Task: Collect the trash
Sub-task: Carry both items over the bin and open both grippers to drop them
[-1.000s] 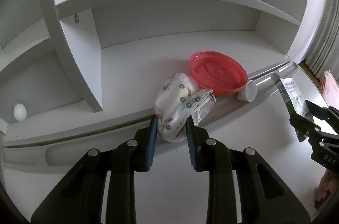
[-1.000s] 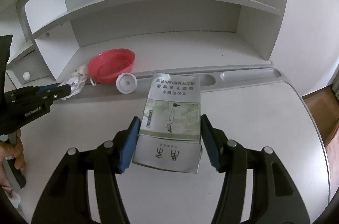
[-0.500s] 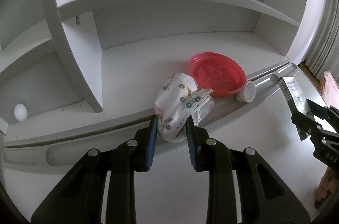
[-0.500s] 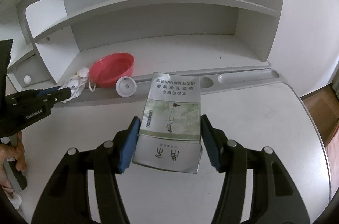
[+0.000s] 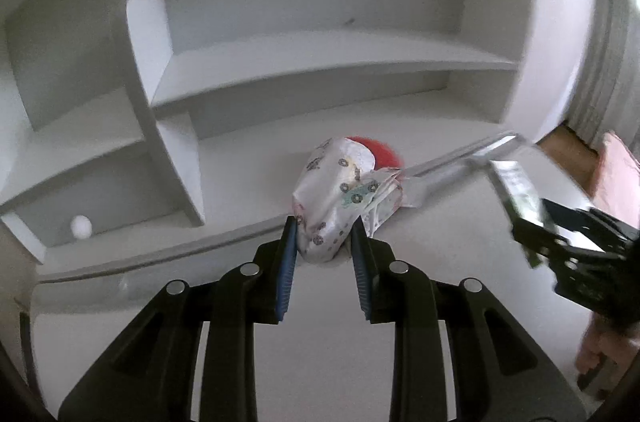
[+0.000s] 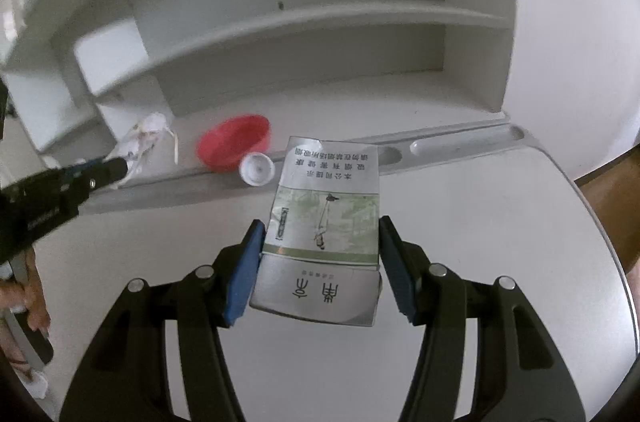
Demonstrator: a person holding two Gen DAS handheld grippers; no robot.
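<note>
My left gripper (image 5: 324, 234) is shut on a crumpled white patterned wrapper (image 5: 340, 190) and holds it lifted above the desk. It also shows in the right wrist view (image 6: 140, 138) at the left gripper's tip. My right gripper (image 6: 320, 242) is shut on a green and silver cigarette box (image 6: 324, 222) held above the desk; the box shows in the left wrist view (image 5: 520, 190) at the right. A red plastic lid (image 6: 234, 140) lies on the lower shelf, partly hidden behind the wrapper in the left view (image 5: 380, 152). A small white cap (image 6: 257, 169) rests in the desk's groove.
A white shelf unit (image 6: 280, 22) with dividers stands behind the desk (image 6: 480, 222). A pen-tray groove (image 6: 460, 142) runs along the desk's back edge. A small white ball (image 5: 81, 226) sits in the lower left cubby. A pink object (image 5: 616, 178) is at the far right.
The left gripper has lifted the wrapper up off the groove and pulled back; the view has tilted upward. The right gripper with the box has also risen and drawn back slightly.
</note>
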